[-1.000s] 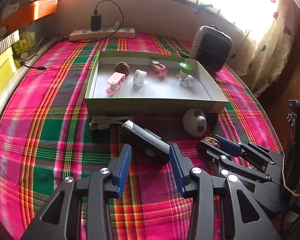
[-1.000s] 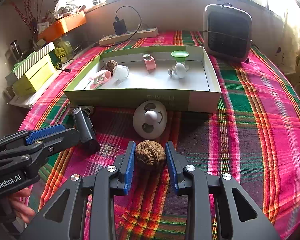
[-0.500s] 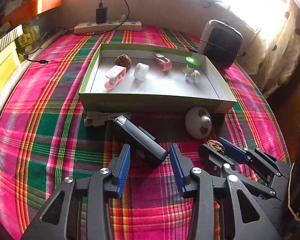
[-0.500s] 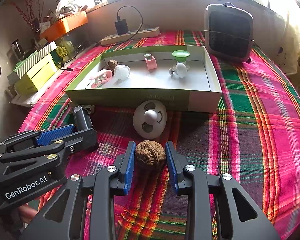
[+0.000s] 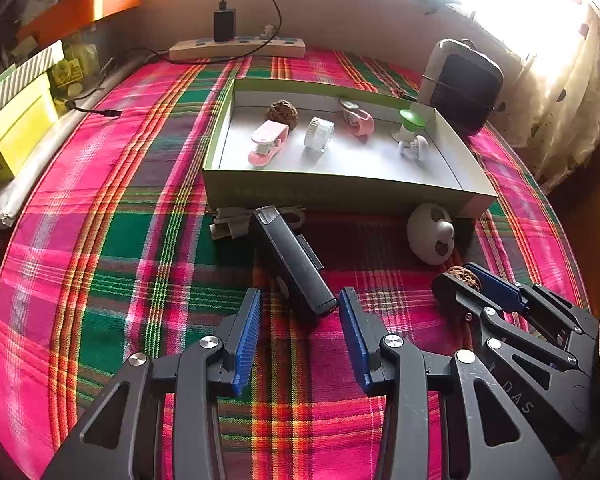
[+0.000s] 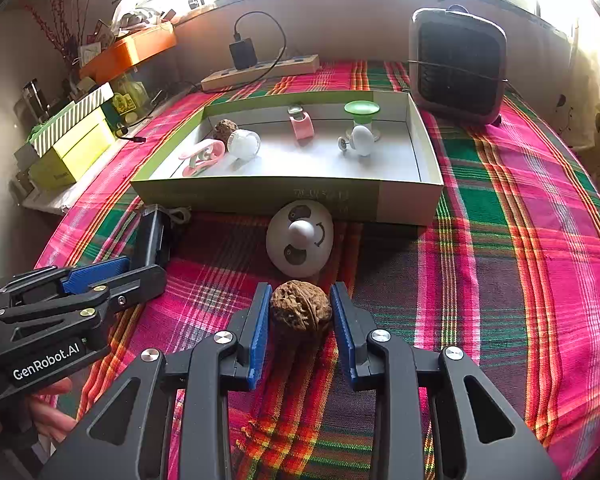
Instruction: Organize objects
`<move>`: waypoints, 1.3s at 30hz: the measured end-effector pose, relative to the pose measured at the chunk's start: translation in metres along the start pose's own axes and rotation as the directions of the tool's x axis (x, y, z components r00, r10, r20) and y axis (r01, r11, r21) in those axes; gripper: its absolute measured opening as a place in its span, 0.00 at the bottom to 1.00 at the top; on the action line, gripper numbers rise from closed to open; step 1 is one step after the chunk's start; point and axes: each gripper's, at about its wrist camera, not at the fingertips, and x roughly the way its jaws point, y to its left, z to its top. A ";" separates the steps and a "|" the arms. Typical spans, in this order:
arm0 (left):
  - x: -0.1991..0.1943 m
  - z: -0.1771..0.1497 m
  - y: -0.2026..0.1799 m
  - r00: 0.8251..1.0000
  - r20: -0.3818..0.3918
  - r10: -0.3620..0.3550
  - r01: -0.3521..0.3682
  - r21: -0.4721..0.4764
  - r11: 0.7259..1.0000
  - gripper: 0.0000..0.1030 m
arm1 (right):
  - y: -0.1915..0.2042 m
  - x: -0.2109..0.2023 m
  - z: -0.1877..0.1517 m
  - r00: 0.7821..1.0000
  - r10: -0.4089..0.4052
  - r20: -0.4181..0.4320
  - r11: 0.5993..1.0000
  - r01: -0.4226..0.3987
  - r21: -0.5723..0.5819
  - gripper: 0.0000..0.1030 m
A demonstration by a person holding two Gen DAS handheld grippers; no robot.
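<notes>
Plaid cloth in pink, green and orange covers the table [image 6: 520,240], and the shallow green box [image 6: 284,196] sits in the middle of it, so take that box as your reference. Your right claw [image 6: 300,312] is pinching a walnut [image 6: 300,306] just in front of the box, with the white egg-shaped toy [image 6: 300,240] lying between the walnut and the box's near wall. To carry it in well, lift straight up first until you are clear of the toy and above the wall, then go forward and set it down in the bare patch of box floor near the front, away from the other walnut [image 6: 225,127] at the box's back left. Your left claw [image 5: 300,312] is spread, straddling the near end of the black rectangular device [image 5: 290,260] that lies angled in front of the box's left half, pads not yet touching. Square the pads to its long sides before you close, since it looks smooth and may twist.
</notes>
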 end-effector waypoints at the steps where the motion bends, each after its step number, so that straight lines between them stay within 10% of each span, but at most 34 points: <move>1: -0.001 -0.001 0.001 1.000 0.004 0.001 -0.001 -0.001 1.000 0.37 | 0.000 0.000 0.000 1.000 -0.001 0.000 1.000 0.001 0.000 0.30; 39: 0.009 0.001 0.017 0.996 0.057 0.068 -0.068 0.005 0.998 0.37 | 0.005 0.001 0.000 0.999 -0.035 -0.004 0.999 0.035 -0.031 0.30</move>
